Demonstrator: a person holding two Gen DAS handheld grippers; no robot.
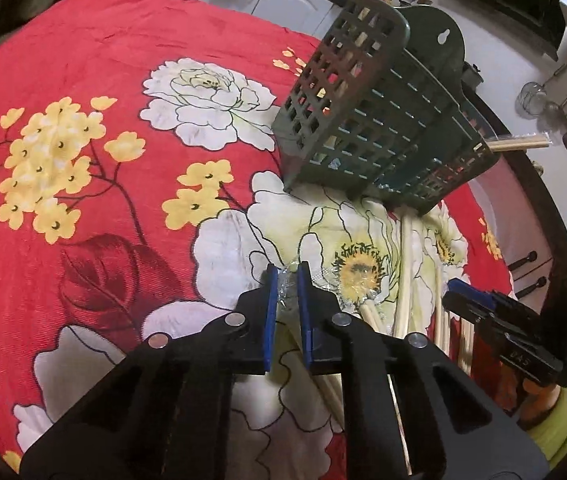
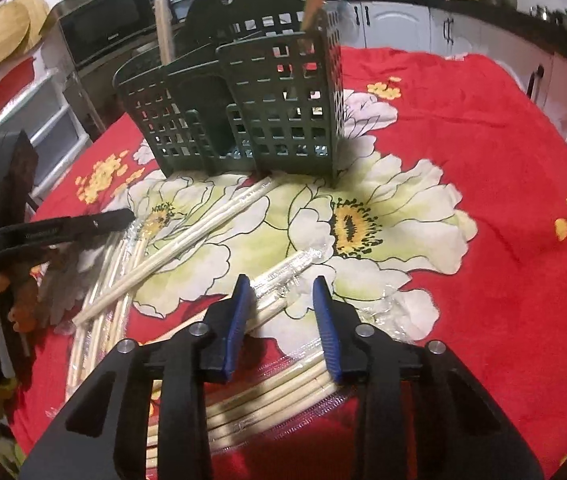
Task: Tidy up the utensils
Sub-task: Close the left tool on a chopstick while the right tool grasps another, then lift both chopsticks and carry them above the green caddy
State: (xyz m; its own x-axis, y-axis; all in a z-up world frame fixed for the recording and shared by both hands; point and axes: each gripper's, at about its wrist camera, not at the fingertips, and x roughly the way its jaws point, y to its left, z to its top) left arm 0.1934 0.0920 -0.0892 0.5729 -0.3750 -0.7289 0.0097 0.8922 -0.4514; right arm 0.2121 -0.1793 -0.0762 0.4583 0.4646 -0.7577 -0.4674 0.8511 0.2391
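Note:
A dark green lattice utensil holder stands on the red floral cloth; it also shows in the right wrist view, with wooden sticks standing in it. Several pale chopsticks in clear wrappers lie on the cloth in front of it. My left gripper is nearly closed on the crinkled clear wrapper end of a chopstick pair. My right gripper is open and empty, low over a wrapped chopstick pair.
More wrapped chopsticks lie under my right gripper. White cabinets and a cluttered counter stand behind the table. A microwave is at the far left. The table edge runs just behind the holder.

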